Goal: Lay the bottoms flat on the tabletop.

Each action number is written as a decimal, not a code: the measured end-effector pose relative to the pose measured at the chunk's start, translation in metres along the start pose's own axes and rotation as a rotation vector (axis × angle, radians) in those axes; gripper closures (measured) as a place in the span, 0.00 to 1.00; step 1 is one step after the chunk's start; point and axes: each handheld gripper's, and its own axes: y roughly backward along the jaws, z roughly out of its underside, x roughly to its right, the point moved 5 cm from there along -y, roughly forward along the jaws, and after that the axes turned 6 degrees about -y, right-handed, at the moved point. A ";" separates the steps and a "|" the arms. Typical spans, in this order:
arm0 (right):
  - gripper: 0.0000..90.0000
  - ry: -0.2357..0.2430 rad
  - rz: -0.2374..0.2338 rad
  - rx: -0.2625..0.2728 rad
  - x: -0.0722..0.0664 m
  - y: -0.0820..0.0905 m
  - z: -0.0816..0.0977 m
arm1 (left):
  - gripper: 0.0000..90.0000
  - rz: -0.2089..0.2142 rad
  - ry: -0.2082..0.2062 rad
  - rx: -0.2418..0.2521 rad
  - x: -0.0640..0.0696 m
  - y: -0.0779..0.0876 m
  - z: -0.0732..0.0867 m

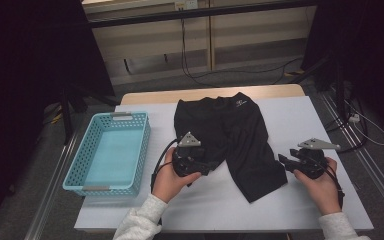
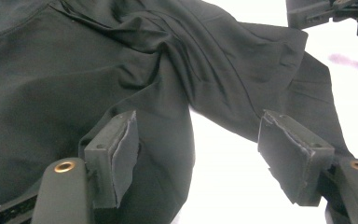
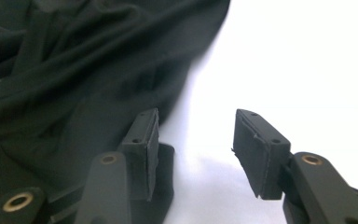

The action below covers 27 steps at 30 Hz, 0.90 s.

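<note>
Black shorts (image 1: 232, 137) lie flat on the white counter (image 1: 310, 200), waistband at the far side, the two legs pointing back toward the person. Blue mesh basket (image 1: 107, 152) sits just beside them on the left, nothing in it.

Left tool (image 1: 203, 167): jaws spread fairly wide, and the pads (image 2: 121, 154) press on nothing. In the left gripper view it sits low over the left leg (image 2: 121, 107), with the crotch seam and a strip of bare counter ahead of it. Touching the fabric or just above it, can't tell.

Right tool (image 1: 285, 161): jaws at a medium gap, nothing between them. It sits on bare counter just off the outer edge of the right leg (image 1: 257, 172), tips pointing in toward the cloth. The right gripper view puts the leg's edge (image 3: 121, 93) to the left of the tool and bare white counter ahead between the pads (image 3: 254, 151).

Key relation: the right leg's long axis runs from the crotch diagonally toward the near right, ending at the hem (image 1: 267, 187) close to the right tool. So the right hand is nearer that hem, and the cloth lies to its left. The left hand is already at the left leg.

My read: this looks like a fold, with the basket as the likely end point. The right tool needs a short sideways move to the left to get an edge between the pads.
</note>
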 end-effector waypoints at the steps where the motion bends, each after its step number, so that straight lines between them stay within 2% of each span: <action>1: 0.56 -0.007 -0.005 -0.001 0.001 -0.001 0.001 | 0.32 0.001 0.001 0.000 0.000 0.000 0.000; 3: 0.53 0.007 0.007 -0.031 0.001 -0.004 0.005 | 0.32 0.004 -0.004 -0.004 0.001 0.000 0.000; 4: 0.51 0.012 -0.009 -0.064 -0.002 -0.008 0.009 | 0.32 0.003 -0.004 -0.004 0.001 0.001 0.000; 6: 0.51 0.036 -0.051 -0.084 -0.013 -0.012 0.012 | 0.32 0.002 0.002 0.000 0.000 0.001 0.000; 11: 0.50 0.080 -0.120 -0.096 -0.038 -0.013 0.015 | 0.32 0.001 -0.001 -0.001 0.000 0.001 0.000; 13: 0.48 0.110 -0.116 -0.125 -0.044 -0.017 0.021 | 0.32 0.000 0.003 0.001 0.000 0.001 0.001; 15: 0.49 0.133 -0.126 -0.120 -0.049 -0.018 0.021 | 0.32 -0.001 0.009 0.004 -0.001 0.001 0.001; 18: 0.63 0.164 -0.135 -0.123 -0.054 -0.018 0.021 | 0.32 0.004 0.008 -0.003 -0.001 0.001 0.002; 19: 0.64 0.160 -0.136 -0.122 -0.054 -0.018 0.021 | 0.32 0.005 0.010 -0.002 -0.001 0.001 0.002; 22: 0.87 0.146 -0.154 -0.123 -0.052 -0.018 0.021 | 0.32 0.007 0.005 -0.008 -0.001 0.000 0.001; 25: 0.94 0.134 -0.181 -0.131 -0.050 -0.017 0.020 | 0.32 0.010 0.017 -0.004 -0.001 -0.001 0.001; 27: 0.96 0.134 -0.166 -0.136 -0.044 -0.014 0.018 | 0.32 0.004 0.016 0.002 -0.002 -0.001 0.000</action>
